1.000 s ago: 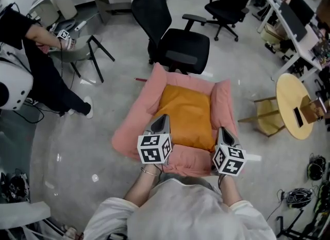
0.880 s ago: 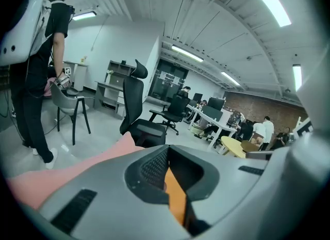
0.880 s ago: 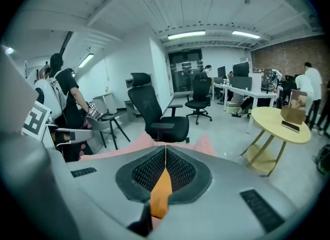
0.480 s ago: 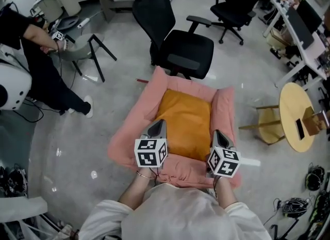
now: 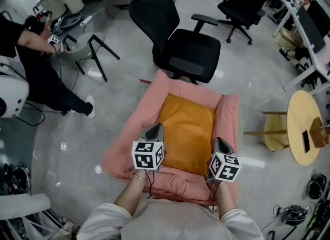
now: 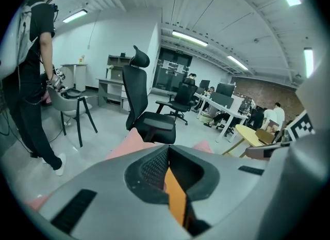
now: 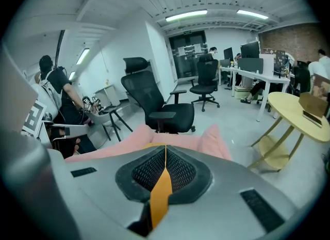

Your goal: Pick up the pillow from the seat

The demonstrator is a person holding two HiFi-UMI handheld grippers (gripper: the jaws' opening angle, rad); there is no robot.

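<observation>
Jaws pinched shut on pillow (image 5: 186, 130), both sides.
Left gripper (image 5: 156, 127) and right gripper (image 5: 218, 141) each clamp a thin strip of orange fabric at the pillow's side edges; the pillow lies flat in the pink seat (image 5: 124, 146), with a black office chair (image 5: 193, 53) just beyond.

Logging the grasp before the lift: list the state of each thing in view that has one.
left gripper: shut on the orange pillow's left edge.
right gripper: shut on the orange pillow's right edge.
orange pillow: lying in the pink seat, pinched at both sides.
pink seat: sides raised round the pillow.
black office chair: upright, unoccupied, beyond the seat.
</observation>
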